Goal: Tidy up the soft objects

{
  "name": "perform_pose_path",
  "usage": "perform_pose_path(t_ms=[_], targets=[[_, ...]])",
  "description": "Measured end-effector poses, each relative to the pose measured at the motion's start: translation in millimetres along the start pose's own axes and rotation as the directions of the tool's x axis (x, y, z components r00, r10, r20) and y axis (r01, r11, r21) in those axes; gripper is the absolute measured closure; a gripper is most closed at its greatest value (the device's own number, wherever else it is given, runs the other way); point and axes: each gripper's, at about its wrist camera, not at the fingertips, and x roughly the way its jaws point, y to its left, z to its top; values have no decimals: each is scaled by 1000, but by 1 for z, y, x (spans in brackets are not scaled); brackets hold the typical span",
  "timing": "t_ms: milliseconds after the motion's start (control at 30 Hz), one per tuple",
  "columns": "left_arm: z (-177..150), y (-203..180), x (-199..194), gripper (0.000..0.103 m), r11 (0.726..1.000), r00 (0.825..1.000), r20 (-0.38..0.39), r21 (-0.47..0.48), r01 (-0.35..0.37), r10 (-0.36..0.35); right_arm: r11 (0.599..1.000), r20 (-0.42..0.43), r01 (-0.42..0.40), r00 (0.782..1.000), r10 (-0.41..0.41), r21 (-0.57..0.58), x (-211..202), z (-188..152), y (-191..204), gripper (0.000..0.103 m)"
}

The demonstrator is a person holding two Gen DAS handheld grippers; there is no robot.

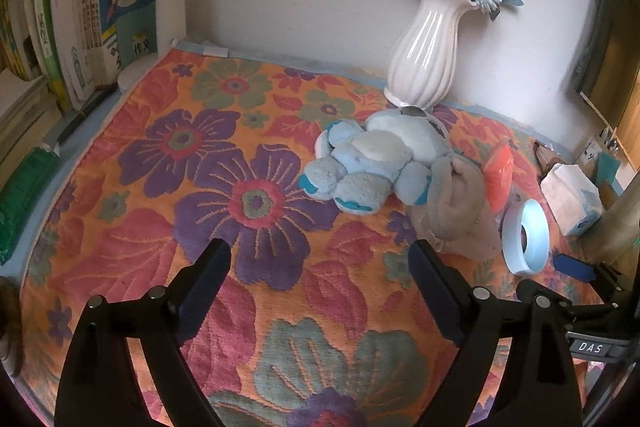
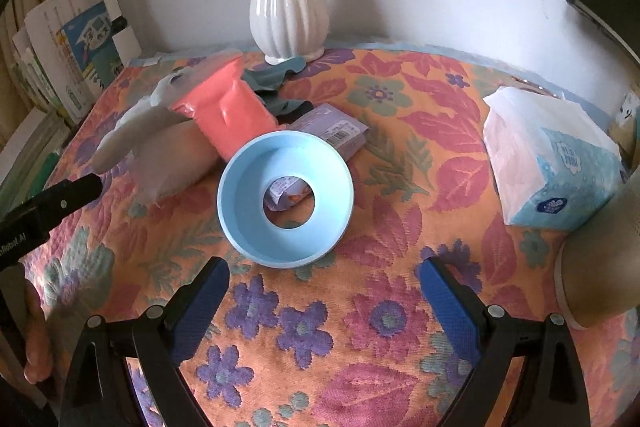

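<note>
Plush [image 1: 372, 167] lies mid-cloth, just before the vase [image 1: 428, 55]; probably light and squashy, best pinched at the belly. Grey sock [image 1: 456, 199] touches its right side, orange pack [image 1: 498, 175] beside. Blue ring [image 2: 286, 201] is stiff. Left gripper [image 1: 320, 287] spread, empty; right gripper [image 2: 324, 299] likewise. Vase looks tippable.

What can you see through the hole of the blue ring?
Through the blue ring, part of a purple packet with printing shows; the ring covers its middle, so how it lies underneath is hidden.
</note>
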Motion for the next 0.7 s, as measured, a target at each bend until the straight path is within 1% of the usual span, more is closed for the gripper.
perform_pose_path(t_ms=[700], targets=[[-1,-2,1,12,1000,1000,-5,2,0,0,1000,-19,6,1000,-6,-1,4,2,0,7]])
